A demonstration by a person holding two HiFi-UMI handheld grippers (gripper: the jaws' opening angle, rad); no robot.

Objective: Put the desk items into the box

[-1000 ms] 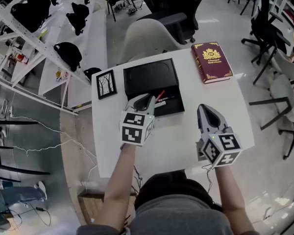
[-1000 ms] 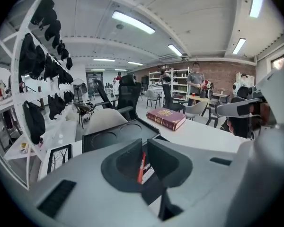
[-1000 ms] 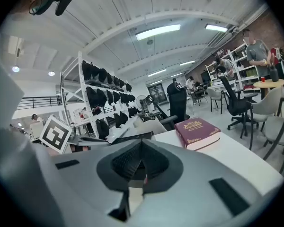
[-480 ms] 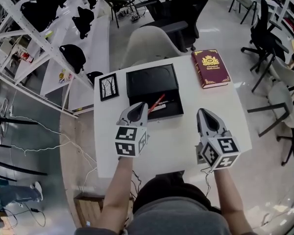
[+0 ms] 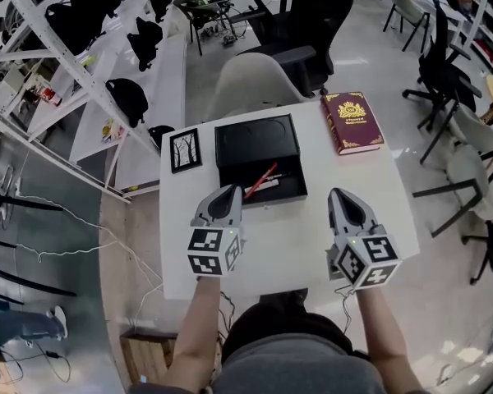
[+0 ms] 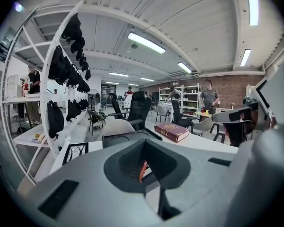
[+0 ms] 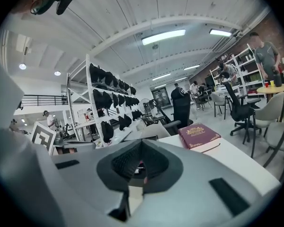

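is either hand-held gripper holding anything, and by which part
Nothing is held: the left hand-held gripper and the right hand-held gripper are both shut and empty.

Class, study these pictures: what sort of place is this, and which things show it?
Probably an open-plan office or workshop: black office chairs, a white shelving rack hung with black bags, and a small white desk.

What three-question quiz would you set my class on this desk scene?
1. True or false: the red book lies on the table, outside the black box.
2. Which lies inside the box? A: red pen. B: mug. C: scissors.
3. Fill the gap: in the head view, the picture frame lies to the box's ____.

Key: 1 true; 2 A; 3 left.
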